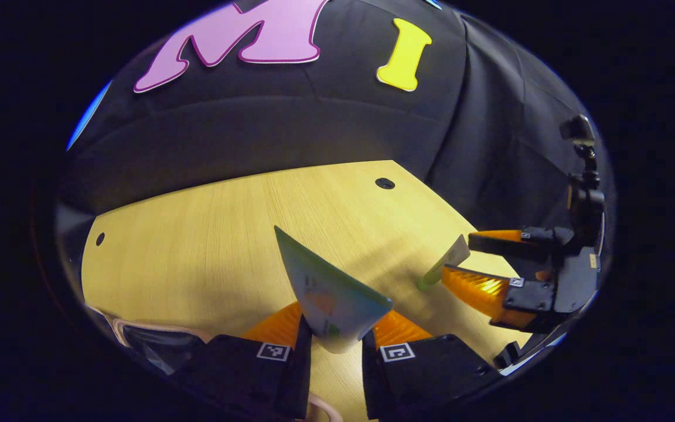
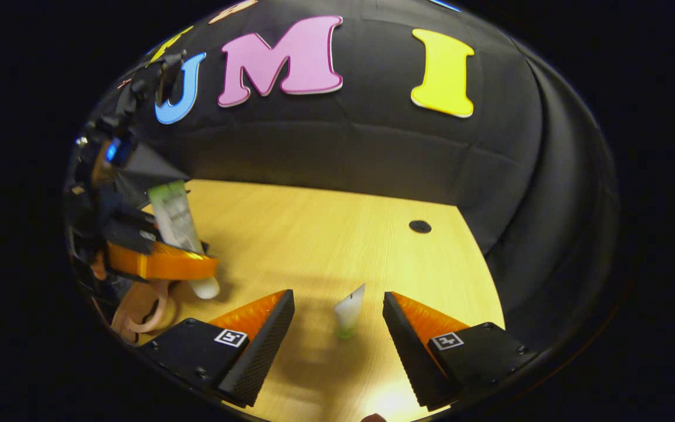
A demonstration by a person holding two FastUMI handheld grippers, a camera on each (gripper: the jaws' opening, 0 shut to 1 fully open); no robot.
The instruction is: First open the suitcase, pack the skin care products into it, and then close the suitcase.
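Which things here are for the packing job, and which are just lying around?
For the job:
big tube, held in the left gripper
small tube, between the fingers of the open right gripper

Just there:
wooden table
black cloth wall

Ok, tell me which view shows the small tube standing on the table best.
The right gripper view: the small tube stands upright on the table, centred between the right gripper's open fingers, untouched. The left gripper view shows the same tube farther off, tilted by the lens, between that gripper's fingers.
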